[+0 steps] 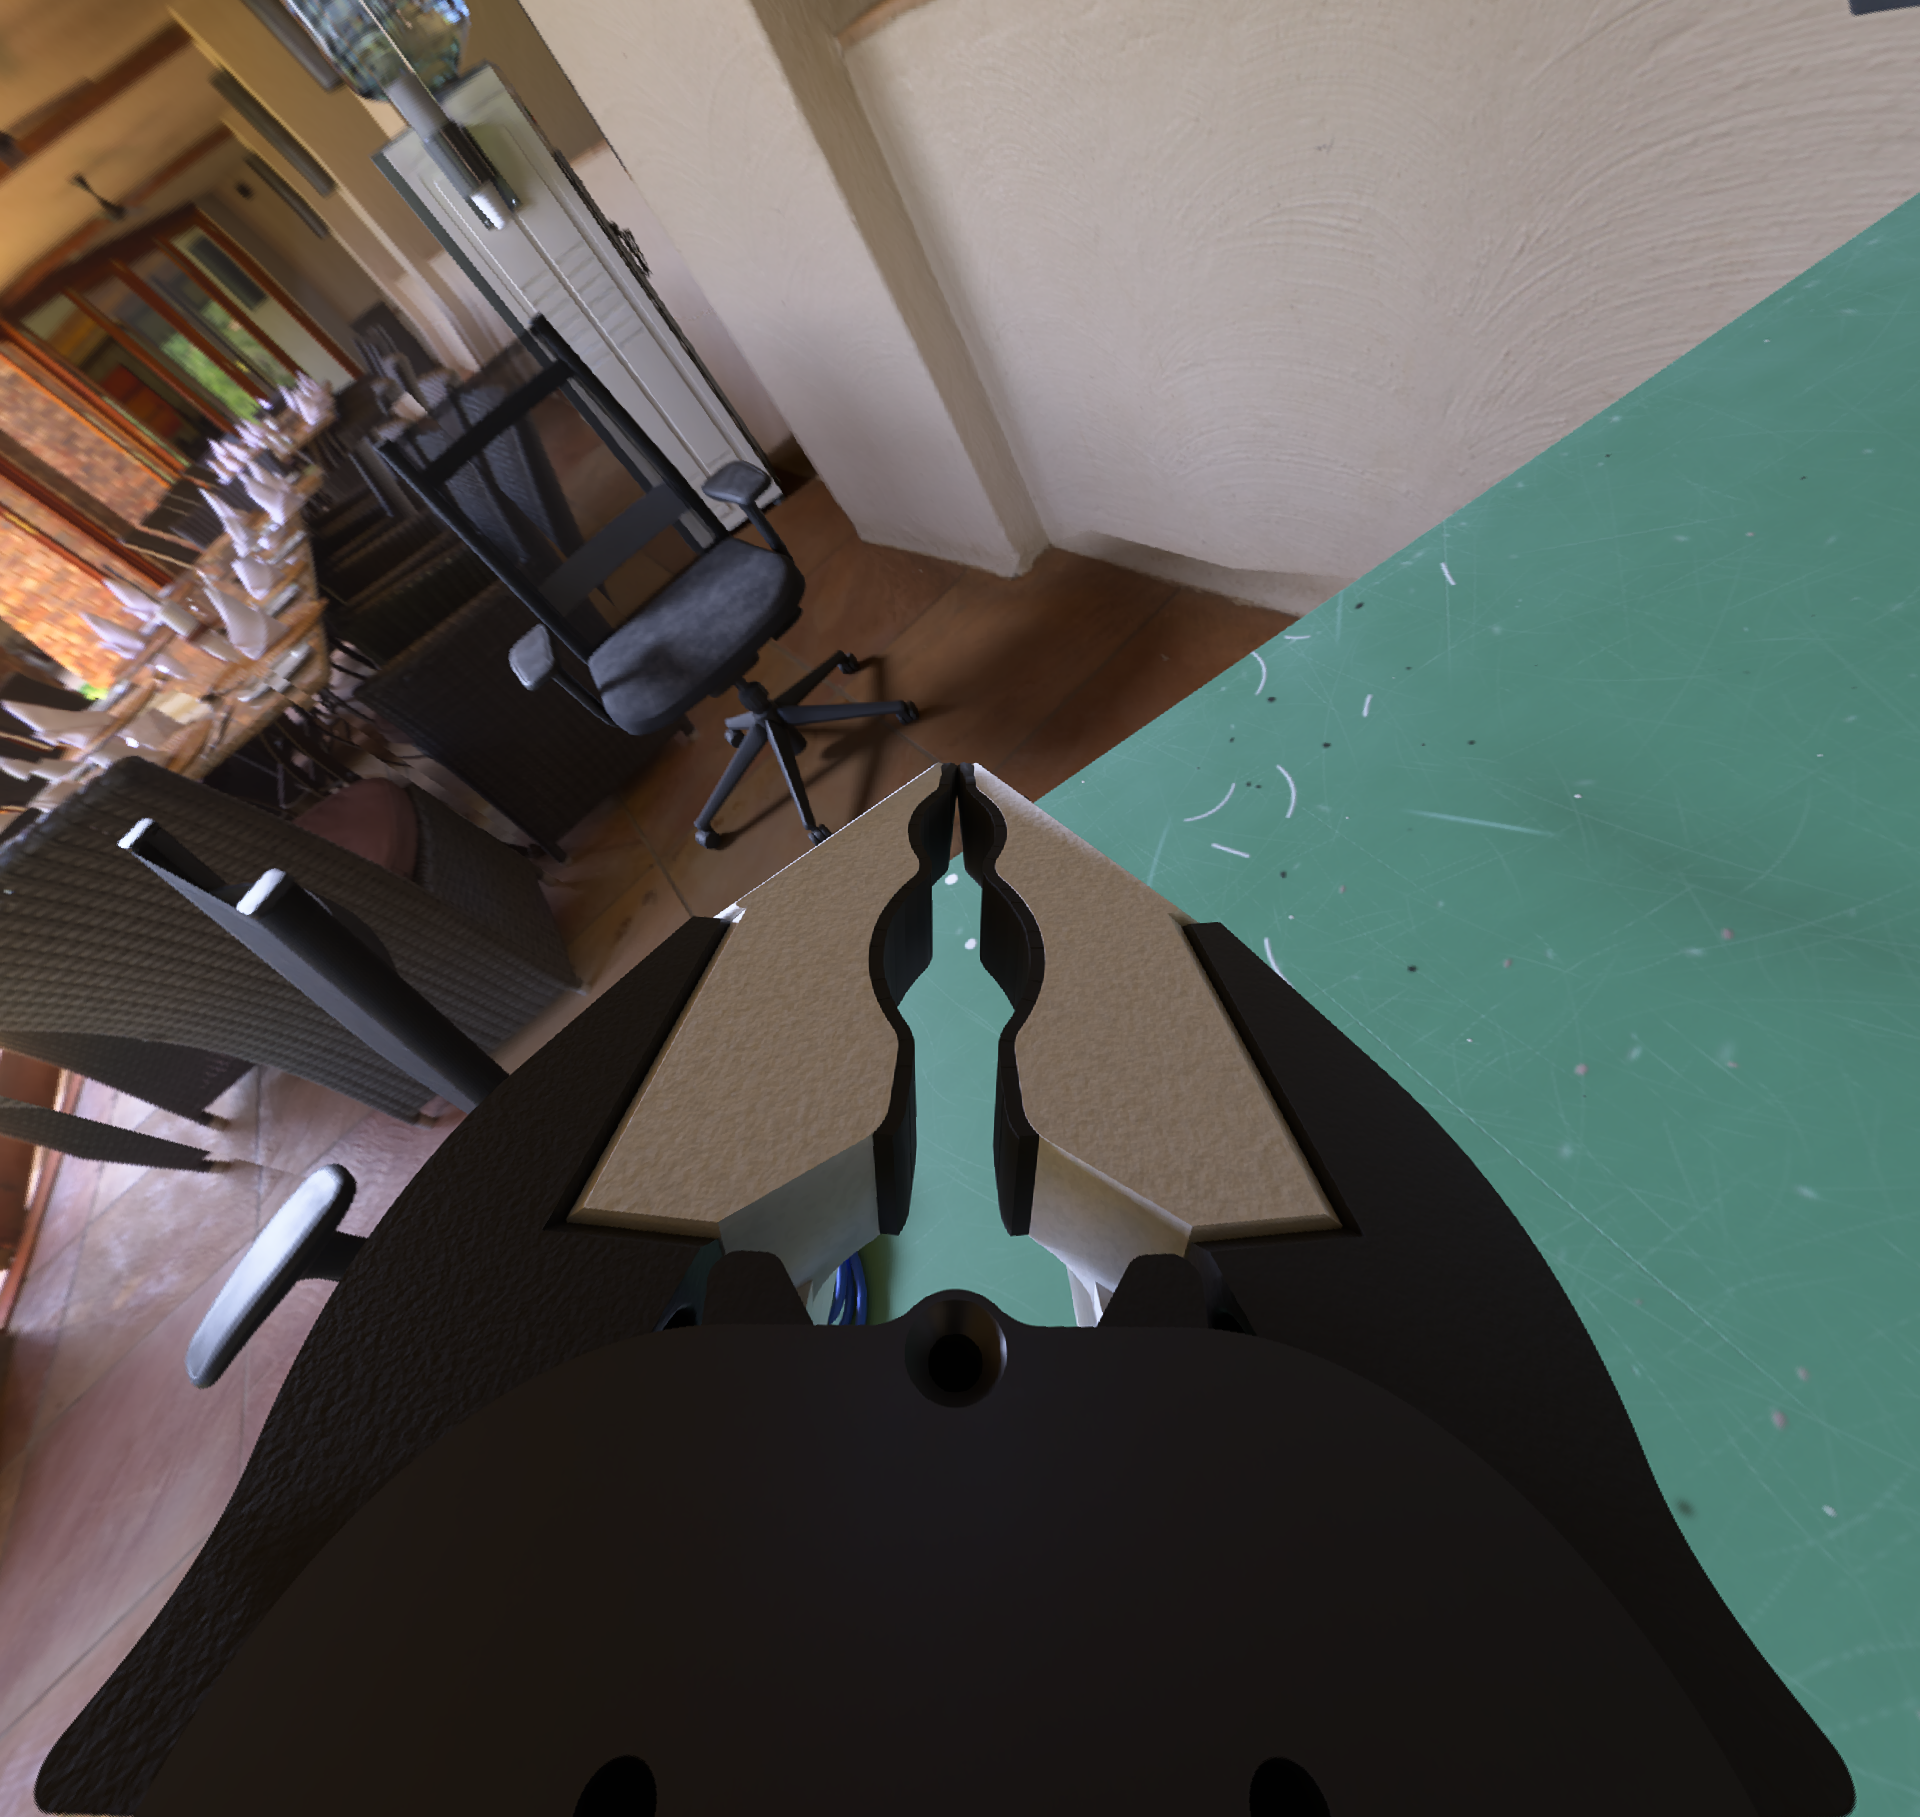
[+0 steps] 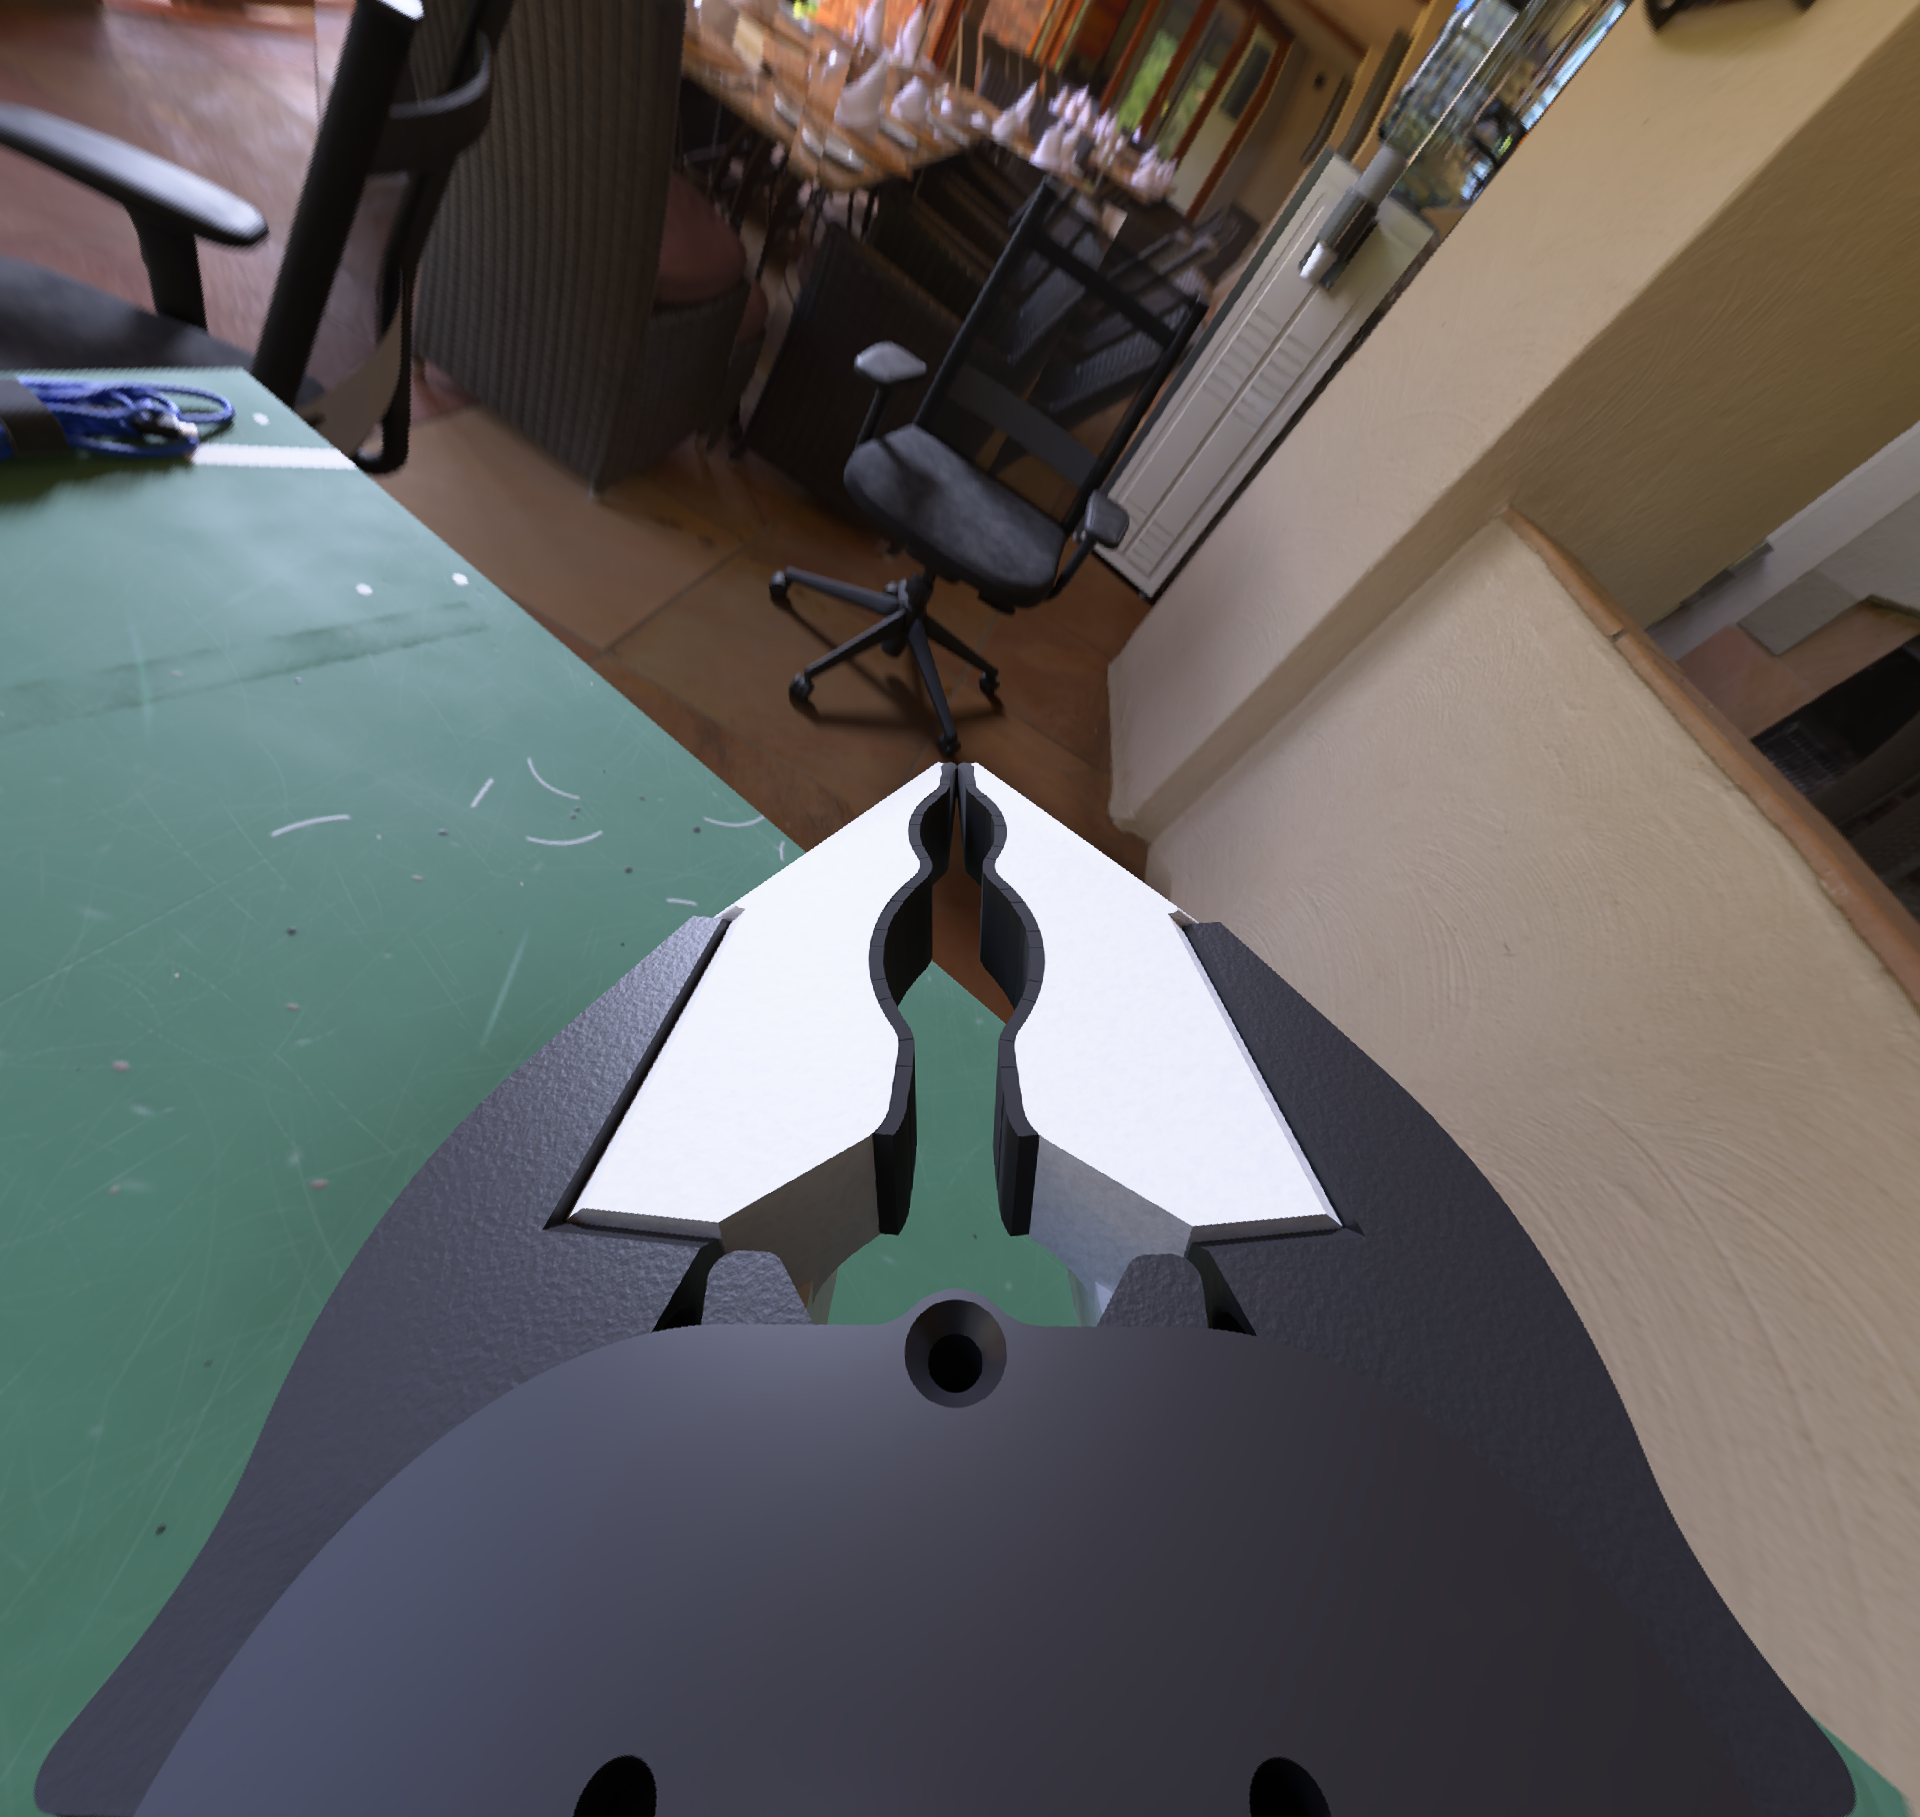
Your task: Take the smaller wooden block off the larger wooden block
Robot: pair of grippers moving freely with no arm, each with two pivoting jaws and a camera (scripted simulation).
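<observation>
Neither wooden block shows in either view. My left gripper (image 1: 957, 775) is shut and empty, its fingertips touching, held over the edge of the green table (image 1: 1558, 936). My right gripper (image 2: 957, 775) is also shut and empty, its tips together, over the edge of the same green table (image 2: 260, 936). Both point out past the table edge toward the room.
A black office chair (image 1: 675, 624) stands on the floor beyond the table; it also shows in the right wrist view (image 2: 966, 510). A blue cord (image 2: 125, 417) lies at the table's far left. A beige wall (image 2: 1507, 936) is close on the right. A second chair's armrest (image 1: 265, 1268) is near.
</observation>
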